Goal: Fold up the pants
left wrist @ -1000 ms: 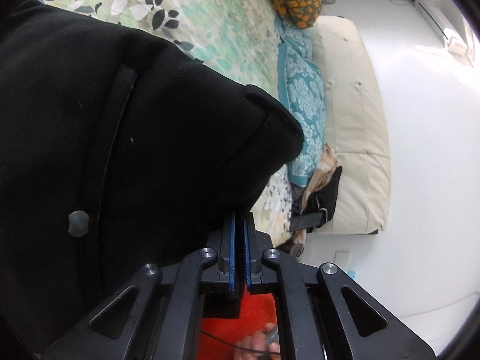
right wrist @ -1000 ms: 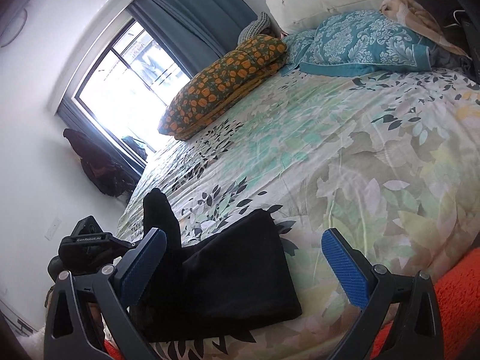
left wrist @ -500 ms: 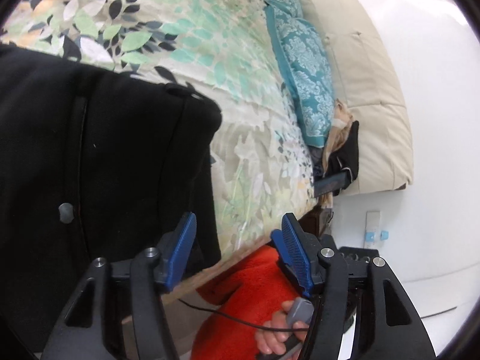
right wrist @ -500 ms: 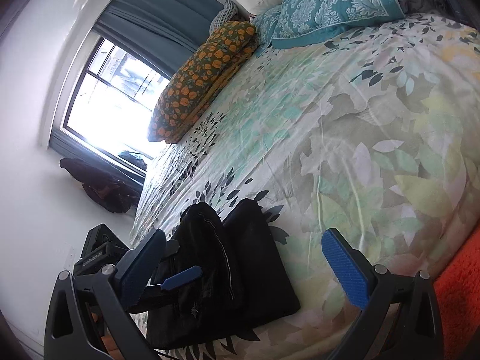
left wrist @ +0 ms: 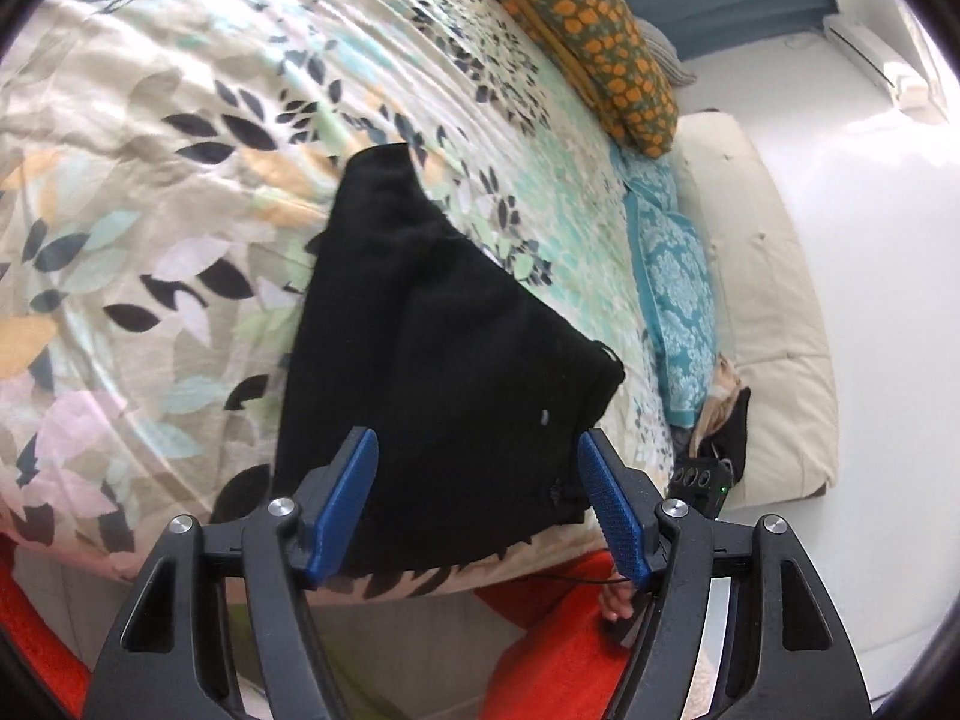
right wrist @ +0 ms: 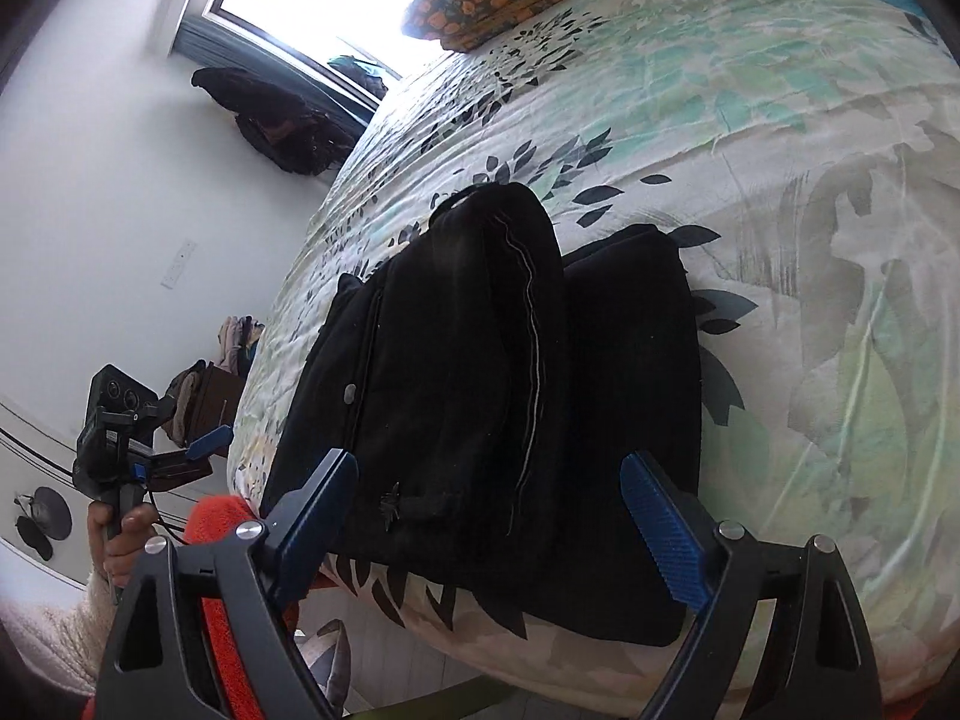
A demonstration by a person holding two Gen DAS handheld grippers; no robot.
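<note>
Along the near edge of the bed [right wrist: 750,138], on its leaf-printed cover, lie the black pants [right wrist: 498,372], folded into a thick stack. Going from left to right in the right wrist view: off the bed's left side, a hand [right wrist: 117,540] grips the handle of the left tongs [right wrist: 198,450], which stand clear of the bed and of the pants; their jaws are opening and nothing sits between them. Next comes the left part of the stack, with a small grey button and a seam showing. At the middle a rumpled ridge of cloth with a pale stitched line rises above the rest. To its right a flatter folded layer reaches toward the bed's near edge. The right tongs [right wrist: 504,516] hover just before the stack's near end, blue pads spread to either side of it; the jaws are closing, yet neither pad presses on the cloth.

The left wrist view shows the same stack from the other side, the pants [left wrist: 432,360] tapering away across the cover, and the left tongs [left wrist: 480,504] released in front of them. Toward the head of the bed, at right, lie an orange-patterned pillow [left wrist: 588,30] and a teal pillow [left wrist: 678,294], well apart from the pants
</note>
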